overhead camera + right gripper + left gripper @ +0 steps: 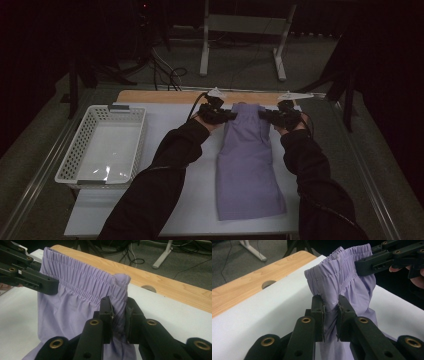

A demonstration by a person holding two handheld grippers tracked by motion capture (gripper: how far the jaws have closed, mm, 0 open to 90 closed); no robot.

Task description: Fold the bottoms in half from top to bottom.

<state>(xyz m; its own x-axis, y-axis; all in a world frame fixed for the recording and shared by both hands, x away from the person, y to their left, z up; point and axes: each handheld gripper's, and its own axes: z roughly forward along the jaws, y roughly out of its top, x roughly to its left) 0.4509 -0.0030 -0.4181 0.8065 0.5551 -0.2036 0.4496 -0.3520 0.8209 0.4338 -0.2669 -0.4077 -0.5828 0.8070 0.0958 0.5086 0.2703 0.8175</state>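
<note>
Lilac shorts (247, 165) with a gathered elastic waistband lie lengthwise on the white mat, waistband at the far end. My left gripper (231, 116) is shut on the waistband's left corner, and in the left gripper view its pads (321, 315) pinch bunched lilac cloth (337, 282). My right gripper (264, 114) is shut on the right corner; the right gripper view has lilac cloth (82, 292) squeezed between its jaws. The waistband is lifted a little off the mat between both grippers (330, 315) (118, 317), while the leg end rests flat near the front edge.
A white perforated basket (80, 150) stands at the left of the mat. Behind the white mat (185, 195) runs the wooden table edge (165, 96) with a round hole. Cables and a white frame's legs (204, 55) are on the floor beyond.
</note>
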